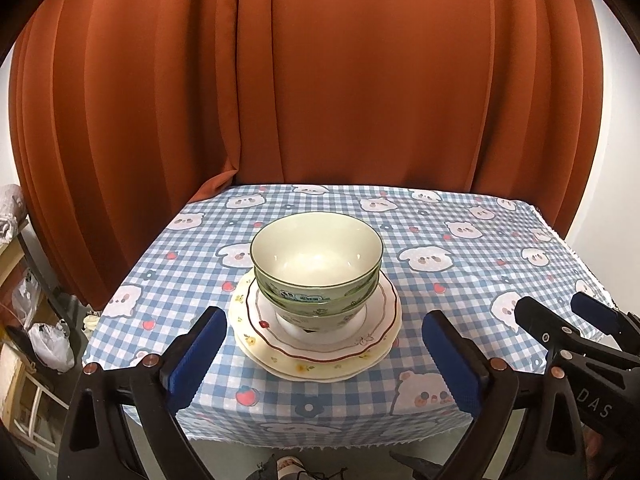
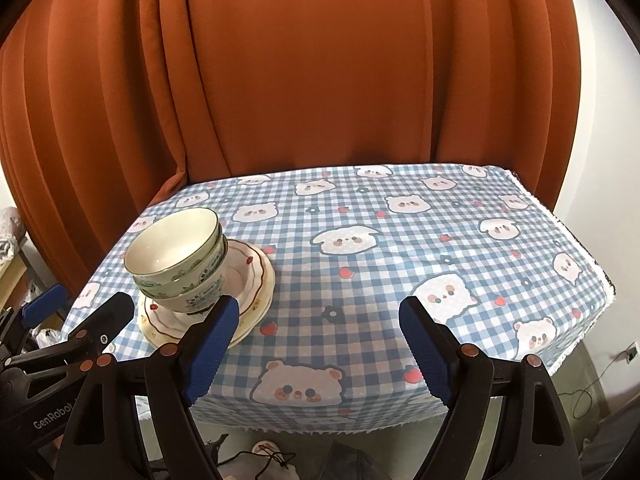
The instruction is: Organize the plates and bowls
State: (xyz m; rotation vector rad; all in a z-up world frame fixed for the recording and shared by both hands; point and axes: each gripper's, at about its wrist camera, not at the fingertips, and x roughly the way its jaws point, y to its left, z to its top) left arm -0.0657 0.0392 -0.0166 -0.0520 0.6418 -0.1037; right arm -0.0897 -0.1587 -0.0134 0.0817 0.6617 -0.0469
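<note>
Two green-rimmed bowls sit nested on a stack of plates: a white plate with a red rim on top of a cream flowered plate. The stack also shows at the left in the right wrist view. My left gripper is open and empty, held back near the table's front edge with the stack between and beyond its fingers. My right gripper is open and empty, to the right of the stack, over the front of the table.
The table has a blue checked cloth with bear prints. An orange curtain hangs behind it. Shelves with bags stand to the left. Cables and a slipper lie on the floor below the front edge.
</note>
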